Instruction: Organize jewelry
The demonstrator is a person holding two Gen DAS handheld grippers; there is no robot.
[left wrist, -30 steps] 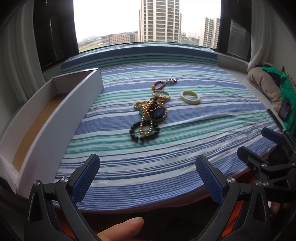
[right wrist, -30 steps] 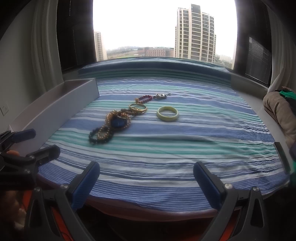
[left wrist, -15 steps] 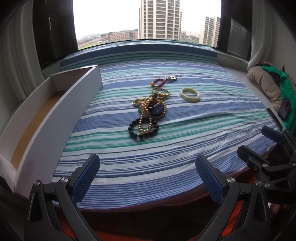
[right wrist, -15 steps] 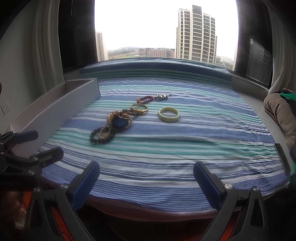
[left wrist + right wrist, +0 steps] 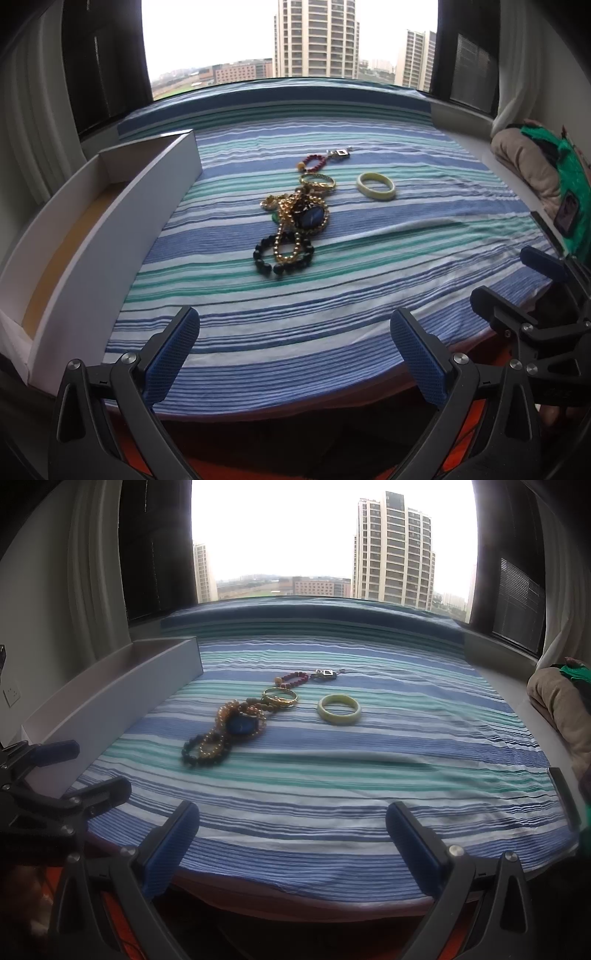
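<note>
Left wrist view: left gripper [image 5: 293, 345] wide open, nothing between the blue pads, held low at the near edge of the striped bedsheet [image 5: 332, 314]. Jewelry pile [image 5: 295, 221] sits dead ahead, well apart from the tips, strung out along a line running away from the camera: black bead bracelet [image 5: 282, 258] nearest, then gold bead chain and a blue-faced piece tangled on top, gold bangle [image 5: 317, 181] behind, red bead bracelet [image 5: 314, 163] farthest. Pale green bangle [image 5: 376, 186] lies flat and alone, just right of the pile. White open box [image 5: 110, 236] runs along the left side, long axis parallel to the pile, looks empty from what shows. Right gripper [image 5: 517, 280] visible at the right edge, also open. Right wrist view: right gripper [image 5: 291, 836] wide open, empty, same low pose at the bed edge, pointing forward, roughly level. Pile [image 5: 236, 725] is ahead and left of centre here; green bangle [image 5: 339, 709] ahead, slightly right, closest to this gripper's axis. Left gripper [image 5: 74, 771] shows at the left edge, beside the box wall [image 5: 122, 698]. Judgement: nothing sorted yet; the right hand is better lined up for the loose bangle, the left for the pile and the box. Tangled beads may drag neighbours along on lift.
</note>
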